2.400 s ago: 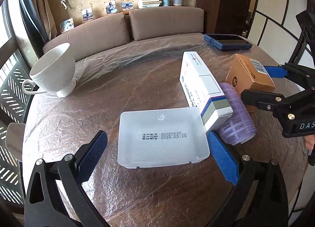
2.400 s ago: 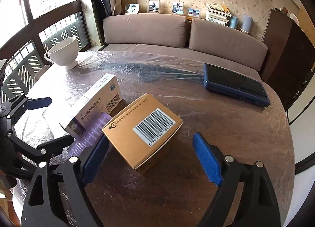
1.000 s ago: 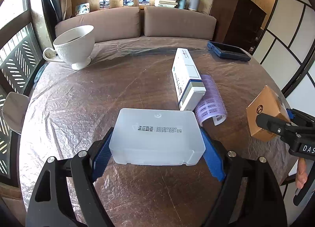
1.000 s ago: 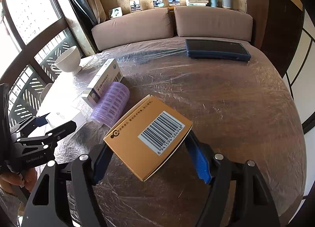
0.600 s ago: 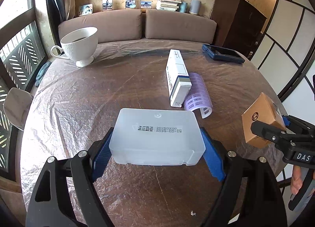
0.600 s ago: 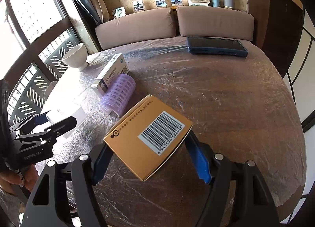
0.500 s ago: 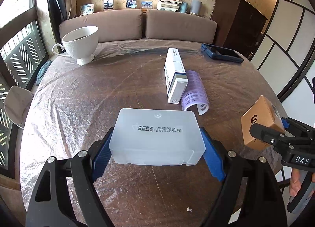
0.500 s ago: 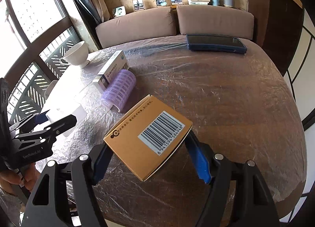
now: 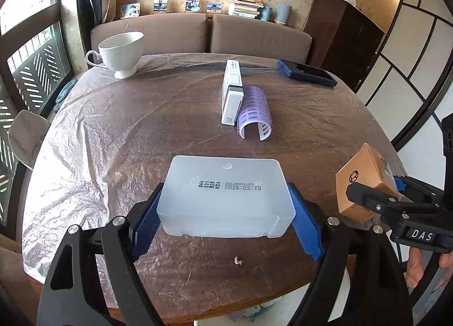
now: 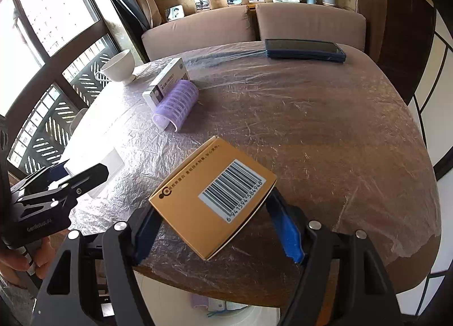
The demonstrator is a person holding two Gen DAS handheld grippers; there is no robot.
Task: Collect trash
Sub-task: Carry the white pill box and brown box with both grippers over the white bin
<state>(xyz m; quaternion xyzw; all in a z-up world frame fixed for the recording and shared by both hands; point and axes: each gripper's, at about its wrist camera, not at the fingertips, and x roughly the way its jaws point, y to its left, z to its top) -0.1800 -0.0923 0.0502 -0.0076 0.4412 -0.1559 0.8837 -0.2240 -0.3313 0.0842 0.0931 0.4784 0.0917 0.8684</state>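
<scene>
My left gripper [image 9: 226, 225] is shut on a translucent white plastic tray [image 9: 226, 195], held upside down above the table's near edge; the same tray [image 10: 96, 167] shows at the left of the right wrist view. My right gripper [image 10: 215, 229] is shut on a tan cardboard box [image 10: 212, 198] with a barcode, tilted, above the near edge; that box [image 9: 365, 181] appears at the right in the left wrist view. On the table lie a white medicine box [image 9: 232, 91] and a purple hair roller [image 9: 256, 112] side by side, touching. Below the edge a white bin [image 10: 232, 316] shows.
The round table [image 9: 119, 133] is wrapped in crinkled clear film. A white cup [image 9: 120, 51] stands at the far left, a dark blue case [image 9: 307, 73] at the far right. A sofa [image 9: 198, 34] lies behind. A small white crumb [image 9: 237, 261] sits near the front edge.
Both grippers have drawn back toward the table's near edge with their loads; the medicine box and roller look farther away. The grips have not changed.
</scene>
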